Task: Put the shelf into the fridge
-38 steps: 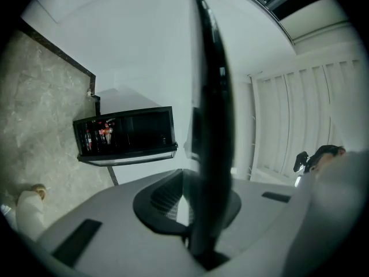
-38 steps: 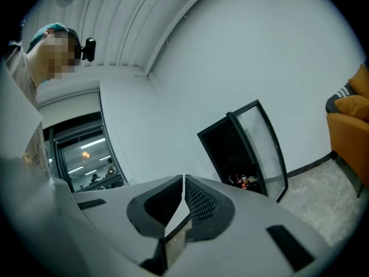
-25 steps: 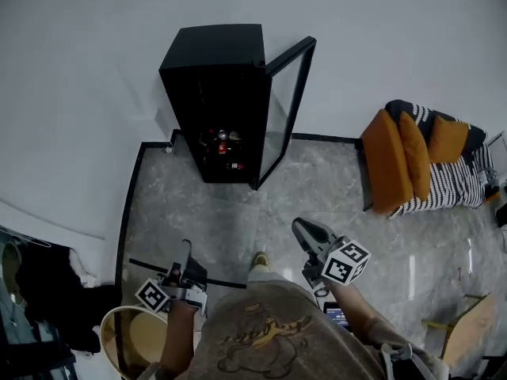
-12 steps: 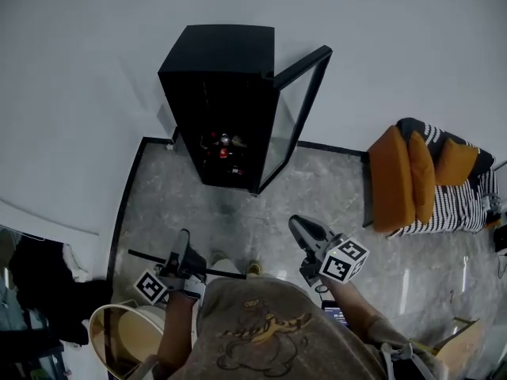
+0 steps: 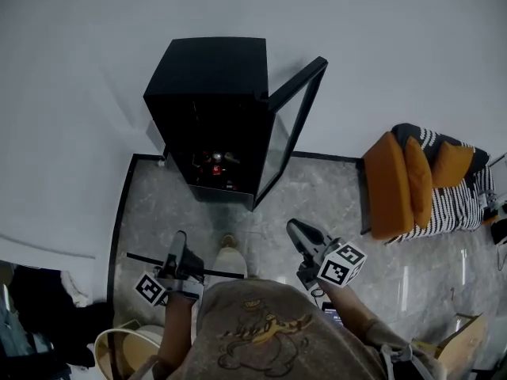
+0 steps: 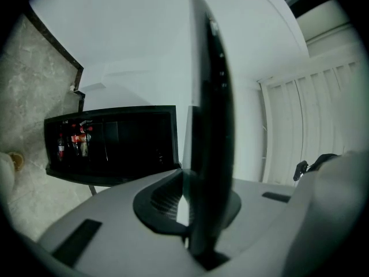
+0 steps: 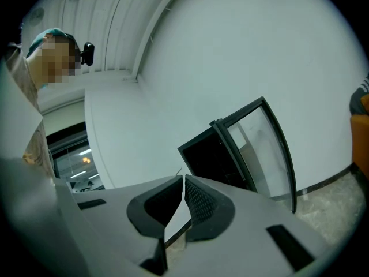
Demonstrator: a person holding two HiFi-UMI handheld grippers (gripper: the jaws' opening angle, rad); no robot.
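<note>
One-handed carry: pinches the thin dark shelf (image 5: 218,272) (image 6: 210,126) edge-on in the left gripper (image 5: 177,261) (image 6: 187,212), pads tight on its rim, low before the torso. Holds the right gripper (image 5: 295,229) (image 7: 183,198) alongside, pads pressed together on nothing. Faces a black fridge (image 5: 210,77) (image 6: 115,143) (image 7: 216,157) against the white wall, glass door (image 5: 293,125) swung open to the right, bottles (image 5: 215,158) low inside. Stands on marble floor (image 5: 317,196), orange-cushioned sofa (image 5: 412,176) off to the right.

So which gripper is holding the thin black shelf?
The left gripper: its jaws grip the thin black shelf; the right gripper is shut, empty.
</note>
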